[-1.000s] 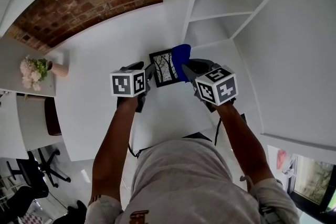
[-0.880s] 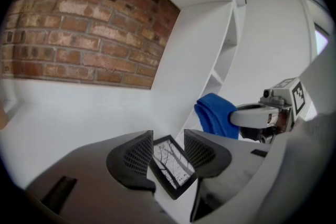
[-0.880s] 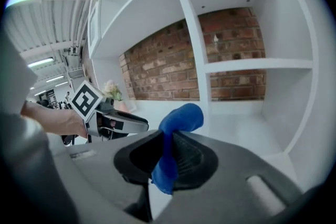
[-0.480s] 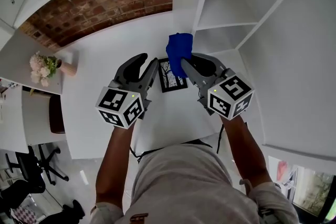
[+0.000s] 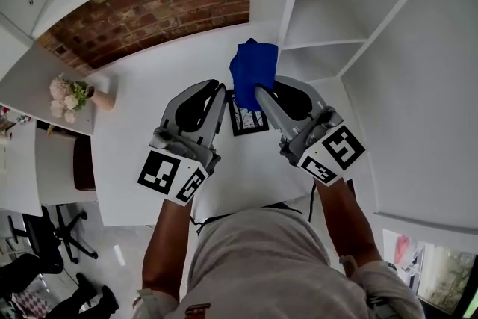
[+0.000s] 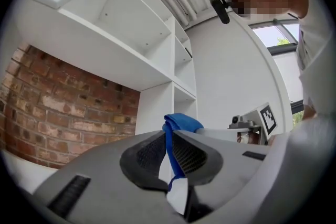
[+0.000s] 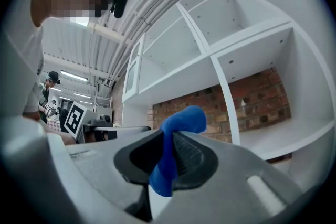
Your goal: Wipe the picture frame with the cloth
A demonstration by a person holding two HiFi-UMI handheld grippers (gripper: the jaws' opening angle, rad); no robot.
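Note:
The black picture frame lies flat on the white table, partly hidden behind both raised grippers. My right gripper is shut on the blue cloth, which bunches up above its tips, clear of the frame. My left gripper is held up beside it. Its jaws are closing to a narrow slit with nothing gripped. Through that slit the left gripper view shows the cloth beyond. Neither gripper touches the frame.
A white shelf unit stands at the back right, and a brick wall runs behind the table. A vase of flowers sits at the table's left end. An office chair stands on the floor at lower left.
Both grippers rose off the table and tilted up toward level. The right one lifted the cloth off the frame. The left one left the frame's left edge and its jaws narrowed.

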